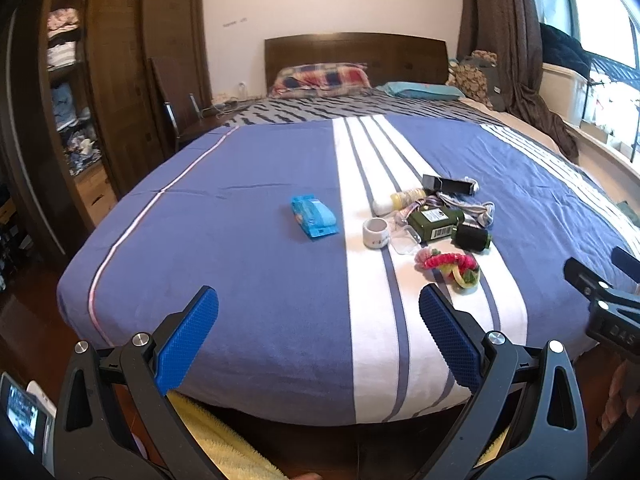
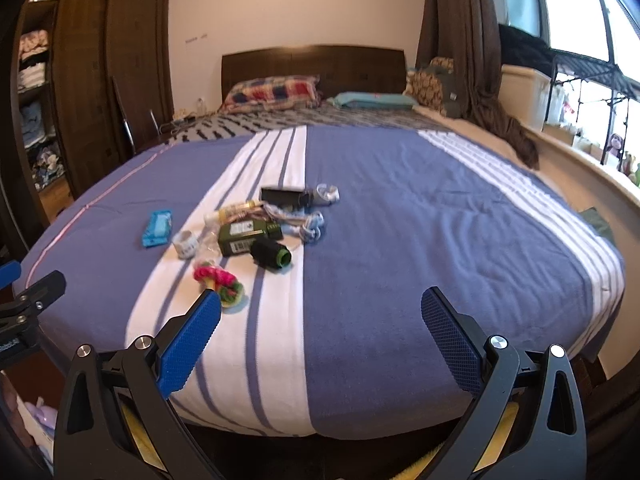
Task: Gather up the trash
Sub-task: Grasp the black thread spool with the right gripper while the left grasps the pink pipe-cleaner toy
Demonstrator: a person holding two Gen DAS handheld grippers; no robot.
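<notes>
A heap of small items lies mid-bed on the white stripe: a green box [image 1: 436,222] [image 2: 242,236], a black cylinder with a green end [image 1: 472,237] [image 2: 271,253], a white tape roll [image 1: 376,233] [image 2: 186,243], a pink and yellow scrunchie [image 1: 450,266] [image 2: 220,280], a black box [image 1: 448,185] [image 2: 285,197] and a tangled cord [image 1: 476,208] [image 2: 308,227]. A blue wipes packet [image 1: 315,217] [image 2: 158,227] lies apart to the left. My left gripper [image 1: 318,336] and right gripper [image 2: 320,338] both hang open over the bed's near edge, holding nothing.
The bed [image 1: 248,240] has a blue and white striped cover, pillows and a wooden headboard [image 1: 354,56] at the far end. A wardrobe [image 1: 120,80] stands left; a window sill [image 2: 568,160] and curtain run along the right. A yellow mat [image 1: 224,440] lies on the floor below.
</notes>
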